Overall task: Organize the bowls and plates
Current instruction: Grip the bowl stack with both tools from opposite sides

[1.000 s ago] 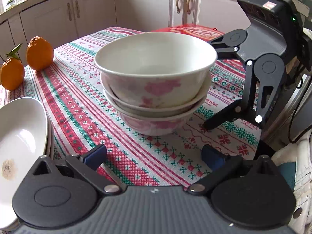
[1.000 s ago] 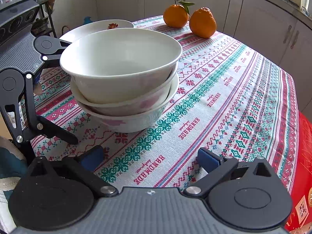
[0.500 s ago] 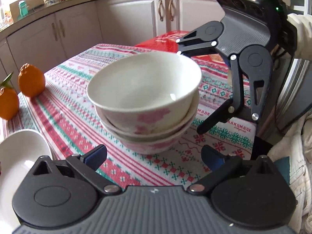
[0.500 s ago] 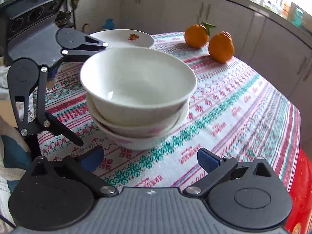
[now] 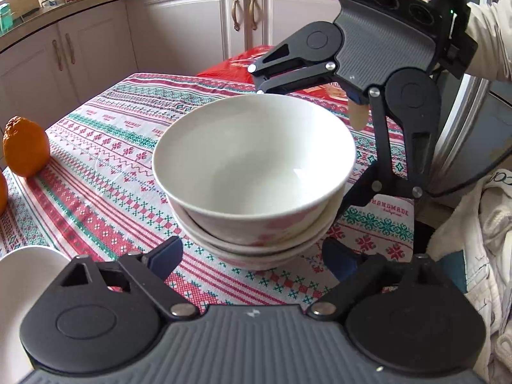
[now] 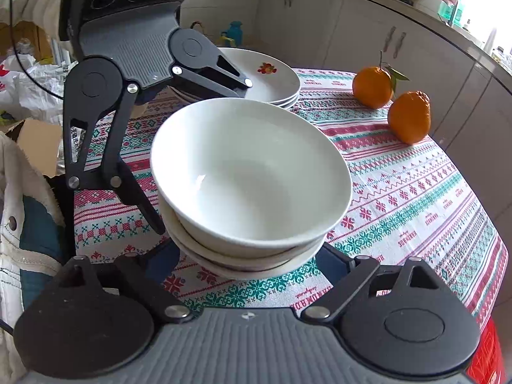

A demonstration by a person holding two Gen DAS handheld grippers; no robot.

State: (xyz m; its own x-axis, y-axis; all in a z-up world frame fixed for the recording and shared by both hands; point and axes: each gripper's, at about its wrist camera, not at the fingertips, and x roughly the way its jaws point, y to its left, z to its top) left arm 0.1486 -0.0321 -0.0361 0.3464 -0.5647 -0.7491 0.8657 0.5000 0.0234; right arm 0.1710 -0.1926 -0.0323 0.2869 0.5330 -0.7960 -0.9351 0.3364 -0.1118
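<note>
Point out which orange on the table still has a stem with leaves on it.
The smoother orange, farther from the bowl stack; a leafy stem rises from it. The bumpy orange nearer the stack has none.

**Count on the tabletop**

You have three bowls nested in one stack at the centre of the frame. Behind them, toward the upper middle, sits one stack of plates; you can make out about three rims, though the exact number is hard to tell. Two oranges stand at the upper right. Two tongs are in view.
</note>
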